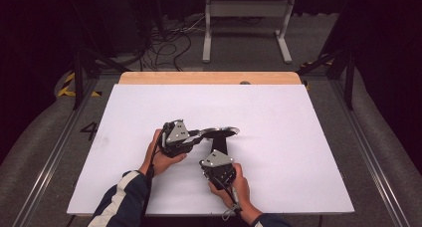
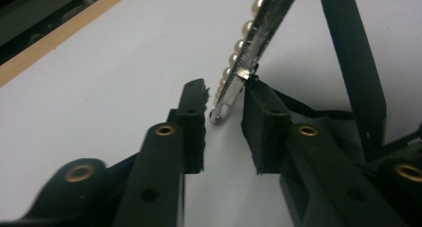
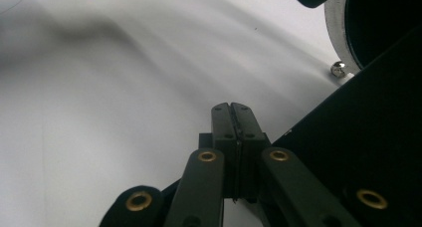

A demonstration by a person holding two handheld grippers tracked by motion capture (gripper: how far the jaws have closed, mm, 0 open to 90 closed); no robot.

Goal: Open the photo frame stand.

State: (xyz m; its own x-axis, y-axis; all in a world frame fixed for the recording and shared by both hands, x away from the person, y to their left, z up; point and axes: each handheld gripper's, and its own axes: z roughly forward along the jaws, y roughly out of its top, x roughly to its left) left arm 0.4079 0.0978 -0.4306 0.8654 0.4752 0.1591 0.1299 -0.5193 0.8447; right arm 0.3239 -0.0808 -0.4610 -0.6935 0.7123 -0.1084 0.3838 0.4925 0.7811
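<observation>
A pearl-edged mirror (image 2: 251,43) is being flanked by the left gripper (image 2: 224,105) (jaws apart); the right gripper (image 3: 232,110) is being held pressed together.

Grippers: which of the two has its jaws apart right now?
The left gripper: its jaws stand apart around the pearl-edged silver piece. The right gripper has its jaws pressed together.

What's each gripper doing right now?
Left gripper: open, mirror edge between the fingers, touching one.
Right gripper: shut, nothing visible between the fingers.
</observation>
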